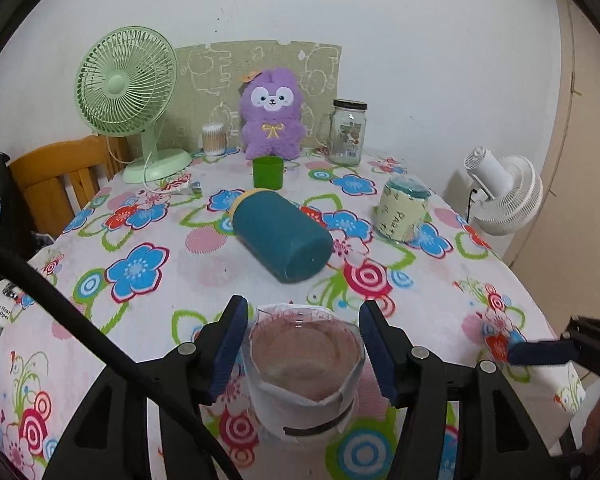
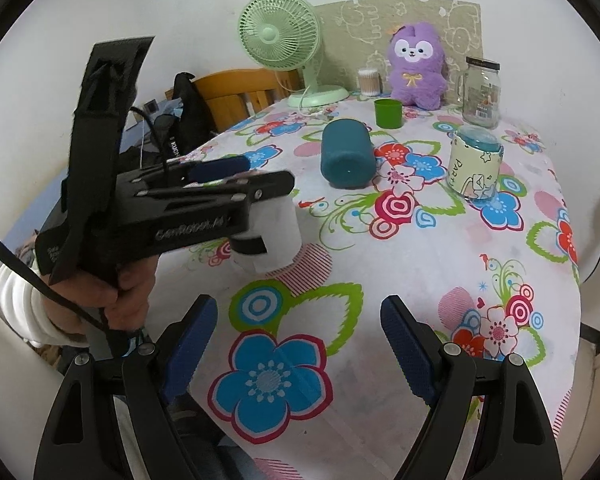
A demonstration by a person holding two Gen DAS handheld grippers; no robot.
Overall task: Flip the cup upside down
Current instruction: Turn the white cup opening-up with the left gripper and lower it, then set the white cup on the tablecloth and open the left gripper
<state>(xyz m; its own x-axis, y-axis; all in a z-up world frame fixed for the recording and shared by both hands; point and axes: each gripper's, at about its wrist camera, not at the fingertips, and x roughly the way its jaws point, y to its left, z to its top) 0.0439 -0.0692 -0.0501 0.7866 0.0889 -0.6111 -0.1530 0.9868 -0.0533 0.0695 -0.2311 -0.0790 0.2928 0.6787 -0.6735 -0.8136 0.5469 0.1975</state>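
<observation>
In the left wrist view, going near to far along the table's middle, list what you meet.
Clear cup between the left gripper fingers → teal container on its side → green cup → purple plush toy.

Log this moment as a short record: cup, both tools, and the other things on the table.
cup: clear cup with a white paper wrap, standing upright near the table's front edge, mouth up
left tool: open, one finger on each side of the cup, gaps visible on both sides
right tool: open, holding nothing, above the floral tablecloth
task state: cup not yet flipped
other items: teal bottle lying on its side; small green cup; glass jar; purple plush; green fan
</observation>
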